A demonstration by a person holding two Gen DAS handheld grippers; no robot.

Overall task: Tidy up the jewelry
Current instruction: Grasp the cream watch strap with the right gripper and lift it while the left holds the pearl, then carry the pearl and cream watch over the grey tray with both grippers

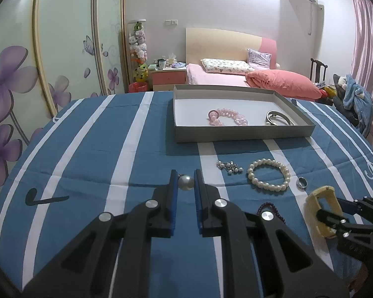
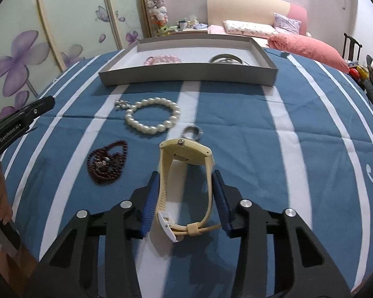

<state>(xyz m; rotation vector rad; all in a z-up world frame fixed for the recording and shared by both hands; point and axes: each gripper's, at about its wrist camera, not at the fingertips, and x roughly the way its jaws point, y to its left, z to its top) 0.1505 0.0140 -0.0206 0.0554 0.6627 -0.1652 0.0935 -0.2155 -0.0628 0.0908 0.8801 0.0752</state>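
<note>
My left gripper (image 1: 185, 172) is shut on a single round pearl piece (image 1: 185, 183), held just above the striped cloth. My right gripper (image 2: 185, 173) is shut on the strap of a cream watch (image 2: 186, 152), which stands on its edge on the cloth with its buckle toward me. A shallow grey box (image 1: 243, 131) at the back holds a pink bead bracelet (image 1: 227, 116) and a silver bangle (image 1: 278, 119). On the cloth lie a white pearl bracelet (image 2: 146, 129), a silver ring (image 2: 192, 131), a dark red bead string (image 2: 108, 164) and a small silver cluster (image 2: 123, 104).
The table wears a blue cloth with white stripes (image 1: 92, 149). A bed with a pink duvet (image 1: 281, 84) stands behind it, a wardrobe with purple flowers (image 1: 10, 74) to the left and a chair piled with clothes (image 1: 355, 94) to the right.
</note>
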